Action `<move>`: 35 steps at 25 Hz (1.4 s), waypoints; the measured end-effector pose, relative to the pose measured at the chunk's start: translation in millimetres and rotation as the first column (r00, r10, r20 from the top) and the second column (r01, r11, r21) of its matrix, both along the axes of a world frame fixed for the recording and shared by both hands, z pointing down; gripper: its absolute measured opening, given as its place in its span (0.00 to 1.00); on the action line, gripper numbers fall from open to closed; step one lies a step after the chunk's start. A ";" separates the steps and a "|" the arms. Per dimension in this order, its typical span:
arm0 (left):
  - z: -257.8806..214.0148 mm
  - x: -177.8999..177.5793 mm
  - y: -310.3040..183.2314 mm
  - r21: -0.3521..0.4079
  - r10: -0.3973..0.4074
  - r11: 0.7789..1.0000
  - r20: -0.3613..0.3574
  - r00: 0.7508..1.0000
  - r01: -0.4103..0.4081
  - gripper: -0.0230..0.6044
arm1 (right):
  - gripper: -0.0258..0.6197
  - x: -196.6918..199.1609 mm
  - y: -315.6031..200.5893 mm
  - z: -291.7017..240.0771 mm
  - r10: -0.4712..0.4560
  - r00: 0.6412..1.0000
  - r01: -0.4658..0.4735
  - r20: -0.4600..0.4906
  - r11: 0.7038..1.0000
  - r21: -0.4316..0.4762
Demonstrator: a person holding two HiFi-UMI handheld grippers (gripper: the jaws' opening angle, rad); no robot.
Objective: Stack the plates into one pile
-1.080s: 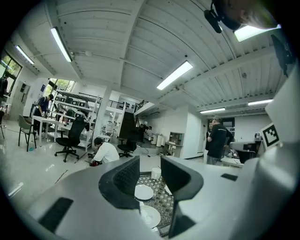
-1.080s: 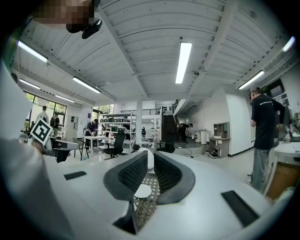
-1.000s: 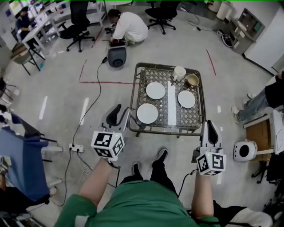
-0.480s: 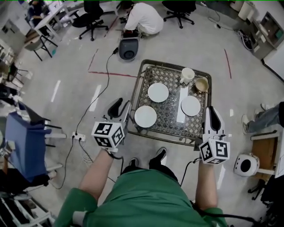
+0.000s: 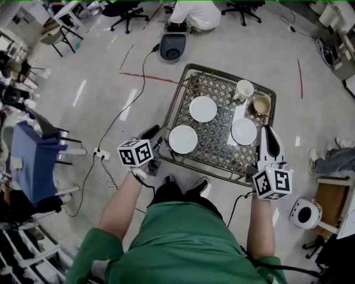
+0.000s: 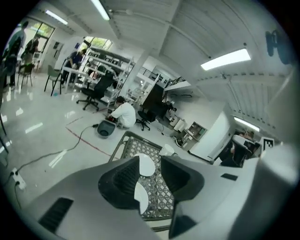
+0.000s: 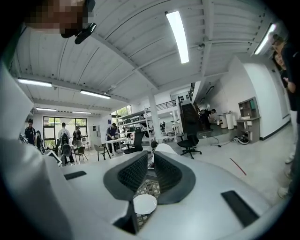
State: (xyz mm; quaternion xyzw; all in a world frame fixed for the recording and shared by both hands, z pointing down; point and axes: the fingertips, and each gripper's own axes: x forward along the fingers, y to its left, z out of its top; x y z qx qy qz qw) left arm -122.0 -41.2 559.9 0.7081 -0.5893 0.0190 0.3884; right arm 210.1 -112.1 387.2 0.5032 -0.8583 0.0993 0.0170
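Three white plates lie apart on the lattice-topped table: a near-left plate, a far plate and a right plate. My left gripper hangs at the table's near-left corner beside the near-left plate, open and empty. In the left gripper view its jaws frame the near-left plate and the far plate. My right gripper sits over the table's right edge, close to the right plate. Its jaws stand narrowly apart with nothing in them; that plate shows below them.
A white mug and a tan bowl stand at the table's far right corner. A power strip and cables lie on the floor at left. A white round device sits at right; a crouching person is beyond the table.
Both grippers have come up to the table. The left one dropped lower, to the near-left corner; the right one moved in over the right edge. The head view tilted.
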 end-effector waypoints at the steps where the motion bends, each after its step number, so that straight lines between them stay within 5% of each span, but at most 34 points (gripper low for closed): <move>1: 14.6 -0.6 0.3 -0.036 0.000 0.999 -0.033 0.999 -0.001 0.28 | 0.13 -0.4 -2.8 2.9 0.001 1.000 -0.001 0.001 1.000 -0.010; 6: 94.2 -2.8 1.9 -0.216 -0.009 0.976 -0.175 0.985 -0.029 0.28 | 0.13 -0.4 -16.1 17.4 0.037 0.999 -0.037 -0.008 0.998 -0.051; 10: 154.5 3.8 14.3 -0.367 0.035 0.923 -0.215 0.976 -0.114 0.32 | 0.13 -3.4 -20.8 22.1 0.079 0.996 -0.081 -0.028 0.994 -0.070; 16: 205.0 6.7 20.4 -0.481 0.060 0.855 -0.275 0.960 -0.191 0.34 | 0.13 -14.7 -26.8 23.3 0.138 0.989 -0.143 -0.062 0.986 -0.086; 23: 230.1 6.7 17.9 -0.524 0.127 0.811 -0.278 0.952 -0.262 0.34 | 0.13 -33.8 -21.4 33.9 0.131 0.981 -0.141 -0.141 0.988 -0.068; 35: 246.7 15.8 19.5 -0.523 0.144 0.798 -0.318 0.937 -0.300 0.33 | 0.13 -22.7 -5.0 49.5 0.185 0.975 -0.199 -0.127 0.974 -0.112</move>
